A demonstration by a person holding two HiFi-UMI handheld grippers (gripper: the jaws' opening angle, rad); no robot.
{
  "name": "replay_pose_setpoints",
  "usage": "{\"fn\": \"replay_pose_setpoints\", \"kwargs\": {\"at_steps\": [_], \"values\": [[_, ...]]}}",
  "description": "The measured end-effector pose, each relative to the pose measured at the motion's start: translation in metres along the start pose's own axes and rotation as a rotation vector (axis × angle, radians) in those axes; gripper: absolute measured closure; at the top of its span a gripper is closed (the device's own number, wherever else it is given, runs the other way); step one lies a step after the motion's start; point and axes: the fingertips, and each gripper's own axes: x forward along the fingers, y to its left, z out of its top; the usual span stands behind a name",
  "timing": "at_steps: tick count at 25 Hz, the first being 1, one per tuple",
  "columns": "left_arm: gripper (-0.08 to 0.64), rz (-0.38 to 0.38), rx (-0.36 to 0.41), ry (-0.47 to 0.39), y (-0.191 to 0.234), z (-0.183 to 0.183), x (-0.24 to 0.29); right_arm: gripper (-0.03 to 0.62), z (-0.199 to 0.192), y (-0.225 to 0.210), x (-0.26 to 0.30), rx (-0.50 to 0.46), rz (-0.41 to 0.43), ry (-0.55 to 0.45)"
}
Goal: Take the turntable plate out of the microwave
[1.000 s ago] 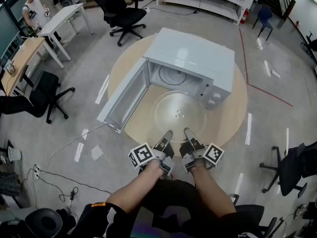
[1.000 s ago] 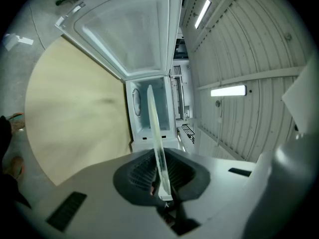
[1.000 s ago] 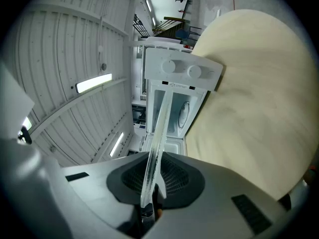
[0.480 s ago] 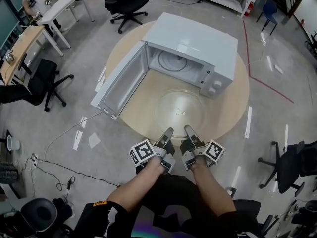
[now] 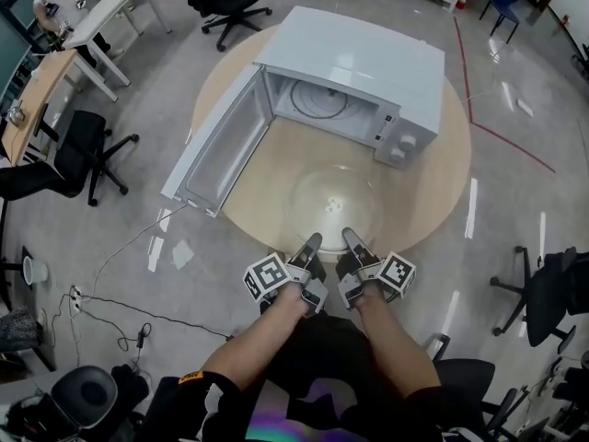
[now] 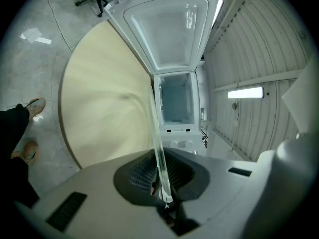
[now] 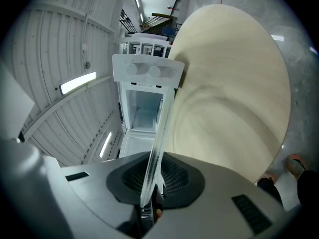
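Observation:
The clear glass turntable plate [image 5: 336, 203] hangs level over the round wooden table [image 5: 433, 187], out in front of the white microwave [image 5: 354, 58]. The microwave's door [image 5: 219, 145] stands swung wide to the left. My left gripper [image 5: 311, 244] is shut on the plate's near rim, and my right gripper [image 5: 351, 238] grips the same rim just beside it. In the left gripper view the plate [image 6: 155, 138] shows edge-on as a thin glass line running into the left gripper [image 6: 163, 195]. The right gripper view shows the plate [image 7: 158, 138] the same way, pinched in the right gripper [image 7: 147, 199].
The roller ring [image 5: 319, 99] lies in the microwave's open cavity. Office chairs [image 5: 87, 159] and desks [image 5: 101, 21] stand to the left, another chair [image 5: 543, 302] to the right. Cables [image 5: 110, 325] trail on the floor near my feet.
Both grippers have come down together, and the plate now hangs lower over the table, still in front of the microwave. The grips are unchanged.

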Motion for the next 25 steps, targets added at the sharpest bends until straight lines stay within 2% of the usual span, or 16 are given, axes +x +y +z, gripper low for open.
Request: {"fn": "replay_pose_setpoints", "kwargs": {"at_steps": [4, 7, 11, 15, 20, 25], "values": [[0.486, 0.028, -0.011, 0.002, 0.01, 0.006, 0.008, 0.549, 0.002, -0.007, 0.009, 0.008, 0.0, -0.001], [0.486, 0.045, -0.015, 0.005, 0.015, 0.009, 0.012, 0.549, 0.003, -0.017, 0.013, 0.034, -0.033, -0.008], [0.486, 0.061, -0.025, 0.006, 0.019, 0.013, 0.016, 0.549, 0.006, -0.017, 0.02, 0.03, -0.004, -0.013], [0.488, 0.075, -0.04, 0.001, 0.024, 0.014, 0.02, 0.549, 0.006, -0.028, 0.02, 0.056, -0.049, -0.02], [0.488, 0.083, -0.047, -0.003, 0.028, 0.014, 0.023, 0.549, 0.01, -0.027, 0.023, 0.05, -0.01, -0.024], [0.495, 0.095, -0.023, -0.009, 0.029, 0.016, 0.024, 0.549, 0.004, -0.04, 0.02, 0.121, -0.054, 0.011]]}}
